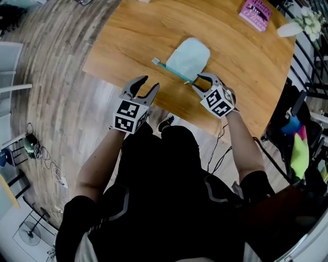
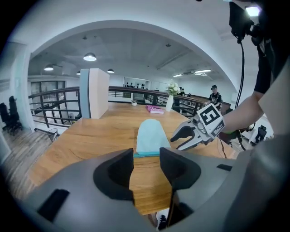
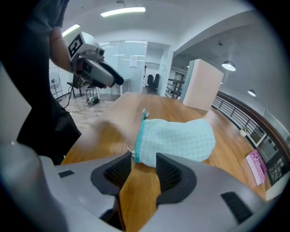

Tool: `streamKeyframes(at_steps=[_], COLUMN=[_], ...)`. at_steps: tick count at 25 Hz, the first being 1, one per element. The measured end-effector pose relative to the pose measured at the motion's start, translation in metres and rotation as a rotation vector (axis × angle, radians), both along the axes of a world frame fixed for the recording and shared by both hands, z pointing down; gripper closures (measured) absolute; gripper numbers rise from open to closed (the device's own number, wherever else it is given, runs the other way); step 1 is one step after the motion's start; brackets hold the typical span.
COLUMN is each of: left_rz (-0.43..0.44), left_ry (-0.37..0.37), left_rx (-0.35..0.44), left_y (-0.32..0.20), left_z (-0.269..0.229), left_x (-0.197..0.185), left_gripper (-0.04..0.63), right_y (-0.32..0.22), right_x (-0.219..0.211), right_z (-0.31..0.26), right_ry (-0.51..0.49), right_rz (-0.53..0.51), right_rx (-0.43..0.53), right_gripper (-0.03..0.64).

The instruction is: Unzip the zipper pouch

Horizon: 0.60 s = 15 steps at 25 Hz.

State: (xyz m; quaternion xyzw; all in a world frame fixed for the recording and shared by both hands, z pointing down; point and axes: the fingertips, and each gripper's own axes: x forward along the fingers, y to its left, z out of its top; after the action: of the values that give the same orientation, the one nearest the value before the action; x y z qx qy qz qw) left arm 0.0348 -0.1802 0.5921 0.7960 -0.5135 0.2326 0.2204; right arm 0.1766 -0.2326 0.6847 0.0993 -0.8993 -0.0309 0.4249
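Note:
A pale blue zipper pouch (image 1: 189, 57) lies flat on the wooden table (image 1: 133, 36), with its teal zipper edge (image 1: 171, 70) facing me. My right gripper (image 1: 196, 82) hovers just off the near right end of that edge, open, with nothing between its fingers. In the right gripper view the pouch (image 3: 181, 139) lies just beyond my open right gripper (image 3: 144, 171). My left gripper (image 1: 150, 83) is open at the table's near edge, short of the pouch. In the left gripper view the pouch (image 2: 151, 136) lies ahead of my open left gripper (image 2: 146, 168), with the right gripper (image 2: 183, 137) beside it.
A pink book (image 1: 255, 12) and a white vase of flowers (image 1: 301, 23) sit at the table's far right corner. A white block (image 2: 94, 93) stands at the far left of the table. A railing (image 2: 50, 106) and a distant person (image 2: 214, 96) are beyond.

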Motion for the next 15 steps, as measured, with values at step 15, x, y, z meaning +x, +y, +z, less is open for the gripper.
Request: streamKeyframes(at_steps=[15], left_rz=[0.005], left_ry=[-0.010], left_rx=[-0.057], left_y=[0.006], left_z=[0.010], left_x=[-0.002], left_gripper=[0.397], right_y=[0.006], right_x=[-0.011], right_z=[0.024], right_ry=[0.056], right_rz=[-0.120], right_rx=[0.009], right_gripper=[0.474])
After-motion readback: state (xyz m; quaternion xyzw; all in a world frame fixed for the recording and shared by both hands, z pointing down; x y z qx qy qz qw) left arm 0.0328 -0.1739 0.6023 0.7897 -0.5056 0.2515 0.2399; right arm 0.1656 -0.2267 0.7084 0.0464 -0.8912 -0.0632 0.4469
